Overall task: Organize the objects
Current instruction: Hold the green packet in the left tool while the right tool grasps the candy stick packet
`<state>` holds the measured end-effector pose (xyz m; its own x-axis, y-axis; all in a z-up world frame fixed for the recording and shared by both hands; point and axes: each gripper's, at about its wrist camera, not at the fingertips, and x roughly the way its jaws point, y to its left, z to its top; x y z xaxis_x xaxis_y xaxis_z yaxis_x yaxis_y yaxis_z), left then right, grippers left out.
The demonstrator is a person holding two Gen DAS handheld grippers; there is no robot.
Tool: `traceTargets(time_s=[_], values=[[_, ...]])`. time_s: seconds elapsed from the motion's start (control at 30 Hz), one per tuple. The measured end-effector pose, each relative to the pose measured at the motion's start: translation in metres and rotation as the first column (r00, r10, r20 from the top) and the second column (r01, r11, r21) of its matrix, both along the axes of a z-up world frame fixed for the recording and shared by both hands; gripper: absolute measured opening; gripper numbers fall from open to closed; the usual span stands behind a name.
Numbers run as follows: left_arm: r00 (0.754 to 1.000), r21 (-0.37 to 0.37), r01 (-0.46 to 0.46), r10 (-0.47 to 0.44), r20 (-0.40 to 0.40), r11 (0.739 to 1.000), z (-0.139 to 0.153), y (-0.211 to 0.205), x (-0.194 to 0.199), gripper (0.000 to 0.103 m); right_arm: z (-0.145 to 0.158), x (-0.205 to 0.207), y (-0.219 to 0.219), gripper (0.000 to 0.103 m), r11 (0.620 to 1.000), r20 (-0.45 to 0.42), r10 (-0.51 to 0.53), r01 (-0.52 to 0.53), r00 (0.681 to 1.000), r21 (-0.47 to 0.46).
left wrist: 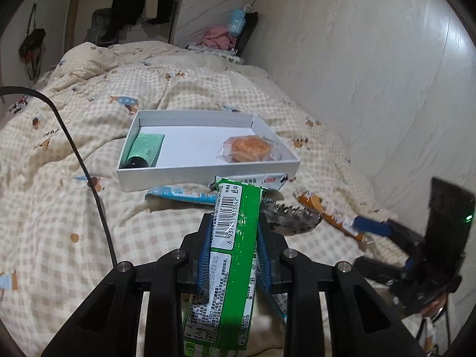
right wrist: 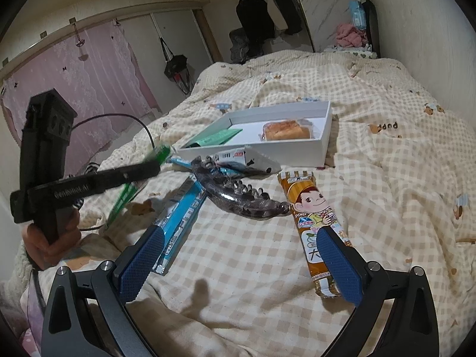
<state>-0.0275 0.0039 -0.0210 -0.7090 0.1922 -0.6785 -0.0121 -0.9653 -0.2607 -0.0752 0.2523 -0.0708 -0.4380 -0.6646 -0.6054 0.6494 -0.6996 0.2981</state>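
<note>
Left gripper (left wrist: 235, 232): closed on the green packet (left wrist: 229, 238), held lengthwise and raised, apparently for carrying to the box.
Right gripper (right wrist: 238, 255): spread open and empty, low over the quilt (right wrist: 386, 178), its right finger lying over the brown packet (right wrist: 312, 223), likely next.
White box (left wrist: 208, 172): on the quilt, already holding a tube (left wrist: 145, 150) and a wrapped cake (left wrist: 250, 148).
Hair clip (right wrist: 238, 199): loose on the quilt, unsorted.

Checked quilted bed (right wrist: 372, 178) bearing white box (right wrist: 322, 145) mid-surface, with blue packet (right wrist: 178, 220), white packet (right wrist: 253, 157), dark hair claw (right wrist: 238, 199) and orange snack bar (right wrist: 312, 223) toward the near edge.
</note>
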Motion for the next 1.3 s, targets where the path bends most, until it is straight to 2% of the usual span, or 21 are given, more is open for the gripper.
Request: traceTargets(time_s=[0.07,0.2,0.27,0.33,0.37,0.4,0.43,0.6,0.63,0.7,0.77,0.8,0.87,1.03,1.2,1.3], values=[[1.0,-0.02,-0.006,0.006,0.015,1.0,-0.002,0.001,-0.001,0.03,0.005,-0.001,0.004,0.103,1.0,-0.008,0.0,0.0,1.0,-0.019],[0.998,-0.048,-0.023,0.026,0.057,0.999,-0.01,0.001,-0.005,0.03,0.017,-0.022,0.013,0.103,0.99,0.059,0.106,-0.1,0.993,-0.098],[0.999,-0.032,-0.015,0.017,0.05,0.999,-0.01,0.0,-0.004,0.03,0.022,-0.035,0.015,0.102,0.993,0.065,0.11,-0.107,0.992,-0.043],[0.999,-0.015,-0.012,0.012,0.04,1.0,-0.01,-0.002,-0.003,0.03,0.023,-0.044,0.014,0.091,0.993,0.042,0.106,-0.108,0.993,0.052],[0.999,-0.01,-0.011,0.011,0.039,1.0,-0.009,-0.003,-0.002,0.03,0.02,-0.05,0.012,0.081,0.988,0.048,0.108,-0.112,0.993,0.109],[0.999,-0.005,-0.009,0.01,0.038,1.0,-0.009,-0.003,-0.002,0.03,0.017,-0.053,0.012,0.076,0.985,0.06,0.104,-0.111,0.993,0.131],[0.999,-0.001,-0.009,0.009,0.036,1.0,-0.01,-0.004,-0.002,0.03,0.012,-0.058,0.012,0.075,0.983,0.083,0.097,-0.109,0.992,0.149],[1.0,-0.011,-0.001,0.002,0.026,1.0,-0.007,0.0,0.0,0.03,-0.004,-0.082,0.009,0.07,0.986,0.159,0.08,-0.102,0.984,0.135],[1.0,-0.016,0.007,-0.006,0.029,1.0,-0.006,0.001,-0.001,0.03,-0.007,-0.088,0.006,0.067,0.986,0.173,0.075,-0.098,0.982,0.132],[0.999,-0.028,0.008,-0.007,0.035,1.0,-0.007,0.004,-0.002,0.03,-0.013,-0.099,0.002,0.045,0.986,0.219,0.082,-0.111,0.972,0.127],[0.999,-0.021,0.007,-0.006,0.036,1.0,-0.007,0.003,-0.002,0.03,-0.018,-0.106,-0.001,0.044,0.982,0.256,0.072,-0.114,0.964,0.153],[0.999,-0.016,0.005,-0.005,0.037,1.0,-0.007,0.002,-0.002,0.03,-0.02,-0.107,-0.003,0.037,0.979,0.271,0.072,-0.12,0.96,0.165],[0.999,-0.004,0.002,-0.001,0.039,1.0,-0.008,-0.001,-0.002,0.03,-0.019,-0.107,-0.003,0.032,0.979,0.28,0.081,-0.129,0.957,0.16],[0.999,-0.009,0.004,-0.004,0.043,1.0,-0.009,0.0,-0.003,0.031,-0.009,-0.1,0.003,0.029,0.978,0.232,0.059,-0.103,0.971,0.182],[0.999,-0.008,0.003,-0.003,0.041,1.0,-0.009,0.0,-0.002,0.031,0.005,-0.09,0.018,0.029,0.988,0.225,0.049,-0.081,0.973,0.133],[0.999,-0.007,0.003,-0.003,0.042,1.0,-0.009,0.001,-0.002,0.031,0.015,-0.078,0.03,0.029,0.993,0.248,0.074,-0.094,0.966,0.072]])
